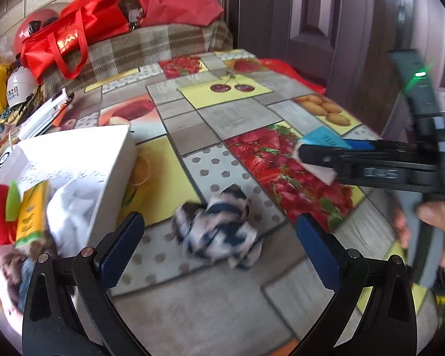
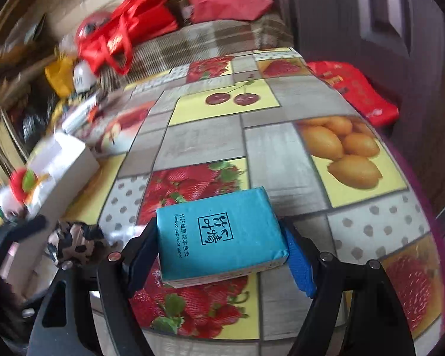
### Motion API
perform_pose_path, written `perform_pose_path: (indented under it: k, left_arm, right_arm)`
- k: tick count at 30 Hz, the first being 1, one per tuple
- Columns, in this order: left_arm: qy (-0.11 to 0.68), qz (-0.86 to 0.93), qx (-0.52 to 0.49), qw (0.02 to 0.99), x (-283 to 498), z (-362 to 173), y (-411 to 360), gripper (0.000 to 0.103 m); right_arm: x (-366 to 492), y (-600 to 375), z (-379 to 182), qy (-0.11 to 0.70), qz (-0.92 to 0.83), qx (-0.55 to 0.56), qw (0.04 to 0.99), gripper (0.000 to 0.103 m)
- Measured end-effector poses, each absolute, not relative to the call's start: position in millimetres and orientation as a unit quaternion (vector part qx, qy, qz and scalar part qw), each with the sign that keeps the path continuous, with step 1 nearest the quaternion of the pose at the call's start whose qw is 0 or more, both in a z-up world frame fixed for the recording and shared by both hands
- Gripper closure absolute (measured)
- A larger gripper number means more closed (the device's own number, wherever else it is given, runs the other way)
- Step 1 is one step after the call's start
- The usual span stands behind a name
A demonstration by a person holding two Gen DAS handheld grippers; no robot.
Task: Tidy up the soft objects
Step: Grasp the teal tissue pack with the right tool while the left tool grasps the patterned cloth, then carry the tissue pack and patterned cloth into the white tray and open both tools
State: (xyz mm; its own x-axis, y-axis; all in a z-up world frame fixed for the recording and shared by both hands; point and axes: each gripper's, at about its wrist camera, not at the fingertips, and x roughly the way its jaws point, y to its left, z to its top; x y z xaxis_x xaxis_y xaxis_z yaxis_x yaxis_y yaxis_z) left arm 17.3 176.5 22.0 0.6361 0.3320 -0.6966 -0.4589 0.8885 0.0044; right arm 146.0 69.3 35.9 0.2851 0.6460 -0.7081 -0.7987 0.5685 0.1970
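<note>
Right tool [image 2: 222, 252] grips the tissue pack [image 2: 219, 234]; left tool [image 1: 219, 249], open and empty, nears a mid-counter cloth [image 1: 222, 225]; box [image 1: 74, 160] part-filled.

Glossy printed oilcloth over the tabletop [image 2: 281, 148]. Smooth blue paper wrap on the tissue pack [image 2: 219, 234] at lower centre. Soft patterned cloth bundle [image 1: 219, 225], crumpled. Matt white cardboard box [image 1: 103, 172] at left. Shiny red bag [image 1: 71, 32], upper left. Textured blue pads [image 1: 118, 252] on matt black plastic.
</note>
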Motion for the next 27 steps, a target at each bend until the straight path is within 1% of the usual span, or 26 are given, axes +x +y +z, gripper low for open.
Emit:
perform_pose_path:
  k: [1, 2, 3, 4, 5, 7, 8, 14, 18, 27]
  left_arm:
    - [0.374, 0.223, -0.083, 0.896, 24, 19, 177, 0.0]
    - [0.382, 0.229, -0.077, 0.892, 29, 16, 177, 0.004]
    - [0.386, 0.231, -0.074, 0.89, 33, 15, 177, 0.011]
    - [0.389, 0.229, -0.073, 0.889, 35, 13, 176, 0.043]
    - [0.394, 0.23, -0.069, 0.887, 37, 12, 175, 0.059]
    - [0.391, 0.225, -0.064, 0.89, 35, 12, 173, 0.065]
    - [0.386, 0.222, -0.058, 0.894, 33, 14, 171, 0.067]
    - [0.336, 0.244, -0.014, 0.91, 10, 28, 156, 0.067]
    - [0.283, 0.248, -0.027, 0.926, -18, 41, 151, 0.067]
    - [0.246, 0.271, -0.034, 0.93, -42, 67, 160, 0.067]
  right_arm:
    - [149, 67, 36, 0.393, 0.457, -0.088, 0.793, 0.025]
    - [150, 65, 36, 0.394, 0.459, -0.08, 0.792, 0.025]
    - [150, 65, 36, 0.394, 0.461, -0.077, 0.792, 0.025]
    - [149, 65, 37, 0.394, 0.462, -0.076, 0.791, 0.025]
    - [149, 65, 37, 0.394, 0.465, -0.075, 0.789, 0.025]
    - [149, 65, 39, 0.391, 0.47, -0.07, 0.788, 0.025]
    - [151, 64, 40, 0.389, 0.472, -0.064, 0.789, 0.025]
    - [148, 56, 52, 0.35, 0.476, -0.035, 0.806, 0.025]
    - [143, 50, 62, 0.308, 0.465, -0.026, 0.83, 0.025]
    - [102, 26, 92, 0.245, 0.479, 0.008, 0.843, 0.025]
